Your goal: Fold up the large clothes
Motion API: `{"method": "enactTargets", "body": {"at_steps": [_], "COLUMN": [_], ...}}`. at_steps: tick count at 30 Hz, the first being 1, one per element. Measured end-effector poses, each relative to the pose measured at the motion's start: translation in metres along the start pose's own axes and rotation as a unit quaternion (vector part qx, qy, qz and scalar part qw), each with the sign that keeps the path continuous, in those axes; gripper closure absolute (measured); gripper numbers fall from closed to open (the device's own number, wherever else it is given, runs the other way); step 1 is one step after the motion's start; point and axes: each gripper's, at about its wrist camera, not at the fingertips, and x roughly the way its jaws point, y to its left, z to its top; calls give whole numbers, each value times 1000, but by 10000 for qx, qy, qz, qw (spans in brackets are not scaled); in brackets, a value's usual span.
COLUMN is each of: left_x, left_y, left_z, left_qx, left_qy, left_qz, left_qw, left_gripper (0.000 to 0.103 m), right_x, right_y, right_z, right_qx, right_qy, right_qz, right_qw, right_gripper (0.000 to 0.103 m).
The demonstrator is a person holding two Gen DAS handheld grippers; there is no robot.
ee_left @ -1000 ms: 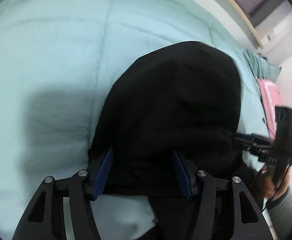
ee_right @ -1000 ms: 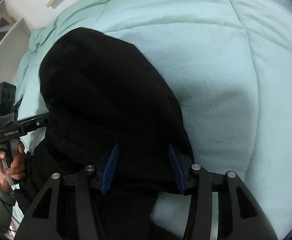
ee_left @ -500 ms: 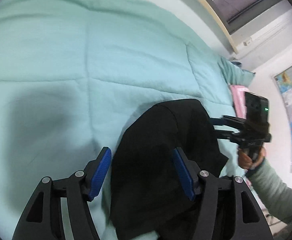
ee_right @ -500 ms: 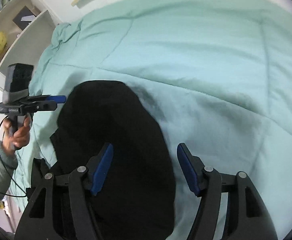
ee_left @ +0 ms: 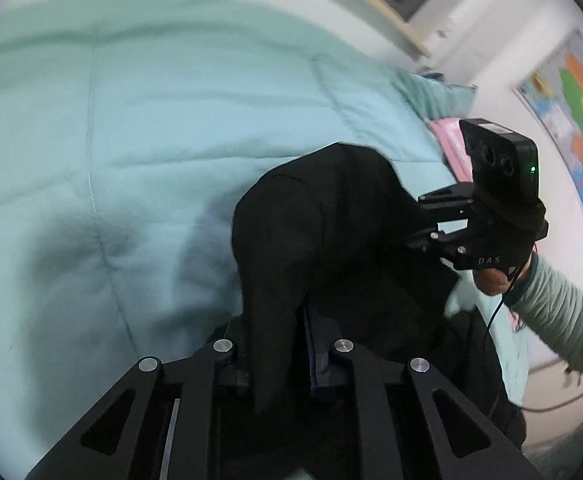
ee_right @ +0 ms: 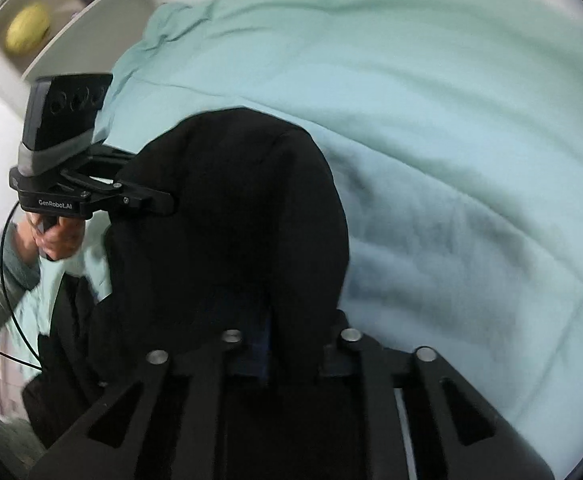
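Both claws [ee_left: 277, 344] [ee_right: 291, 344] now closed, pinching black garment [ee_left: 331, 220] edge.

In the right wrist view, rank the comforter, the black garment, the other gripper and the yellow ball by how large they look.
1. Comforter
2. Black garment, though it hangs near the camera
3. Left gripper, counting its camera block
4. Yellow ball, blurred and farther off

Mint quilted bed [ee_left: 139, 128], wall map [ee_left: 579, 108]
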Motion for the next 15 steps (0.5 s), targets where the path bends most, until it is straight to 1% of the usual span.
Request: {"method": "enactTargets", "body": {"at_steps": [1,3,4,6,9,10,11,13,15], "left_x": [-18,-43,-61,-84,-111,-121,-126,-138,-149], "left_y": [-18,-44,-65,-92,-141,-159,-171,-191,-209], "left_z": [-9,-23,-37,-57,-94,-112,-124,-152,-184], "left_qx": [176,365,496,635,899,972,1005,1048,1082], "left_qy": [-102,-213,-288,-344,-392,-393,-409,-449,-467], "left_qz": [50,145,189,290,553,642,658,688,701], "left_qw": [9998,9990,9982,9970,9936,9924,9919,9911,9906], "left_gripper": [87,87,87,87,87,87,87,87,87], "right_x": [-11,-42,-56,-85,-120,-130,-135,-148,-156], "right_y": [13,44,58,92,145,164,175,207,228], "right_z": [-4,-17,-24,-43,-75,-89,-98,-130,-157], "right_qx": [-98,-285,-333,-485,-756,-840,-882,-982,-1005], "right_qy": [-82,-288,-379,-544,-673,-700,-711,-758,-809], "right_qz": [-88,-255,-296,-495,-871,-979,-1029,-1185,-1235], "right_qw": [9999,9989,9983,9961,9910,9892,9882,9852,9839], "right_gripper": [87,87,88,88,88,88,88,88,88]}}
